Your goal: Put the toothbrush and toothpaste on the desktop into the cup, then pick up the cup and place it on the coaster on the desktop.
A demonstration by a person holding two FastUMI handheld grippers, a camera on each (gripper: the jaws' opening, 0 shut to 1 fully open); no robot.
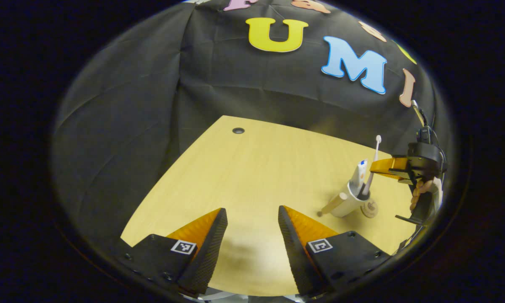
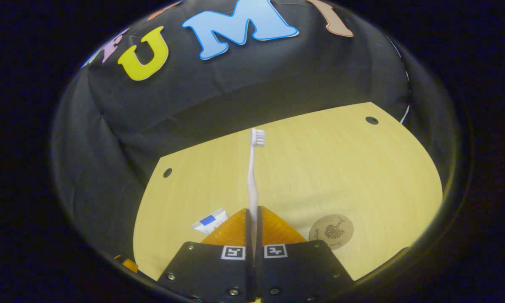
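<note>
Right gripper (image 2: 252, 216) jaws clamp the toothbrush (image 2: 253, 168) upright, bristles up; left gripper (image 1: 252, 223) jaws apart

Dim booth, brighter desktop (image 1: 252, 168), strong fisheye bending at edges, perhaps slight softness.

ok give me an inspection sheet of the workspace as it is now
surface: pale wooden desktop with round holes.
job's things: white cup holds the white and blue toothpaste tube; white toothbrush stands in the cup; round wooden coaster lies beside the cup.
clutter: nothing seen.
grippers: left gripper open, above bare desktop; right gripper shut on the toothbrush handle.
cables: dark cable behind the right gripper.
surroundings: black cloth wall.
</note>
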